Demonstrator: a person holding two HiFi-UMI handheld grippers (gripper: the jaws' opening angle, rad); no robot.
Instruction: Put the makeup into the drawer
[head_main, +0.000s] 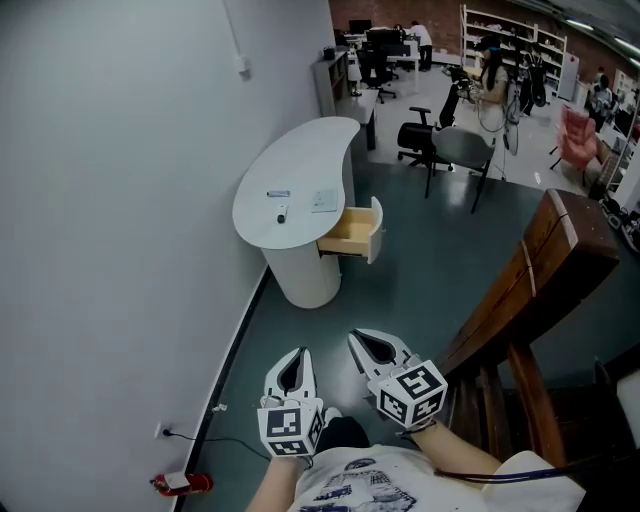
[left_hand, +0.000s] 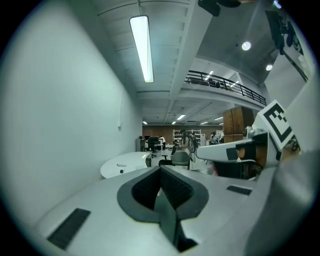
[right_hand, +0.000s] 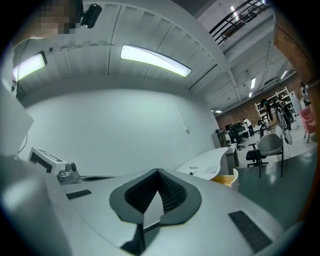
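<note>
Approach step. My left tongs (head_main: 296, 356), right tongs (head_main: 358, 340) closed tight, empty, short of far surface (head_main: 300, 160). Makeup (head_main: 279, 194) there; drawer (head_main: 352, 232) pulled out. Next I move closer, spread tongs.

**Makeup up top, drawer pulled open**

Three little makeup bits are sitting on the white curved table (head_main: 300, 150). There's a short pale stick (head_main: 278, 193) lying flat, a small dark piece (head_main: 281, 213) just beside it on the near side, and a flat pale square (head_main: 324, 200) off to their right. They're too small to say more. The drawer (head_main: 352, 232) sticks out from under the tabletop's right edge, with light wood inside and a white front.
</note>
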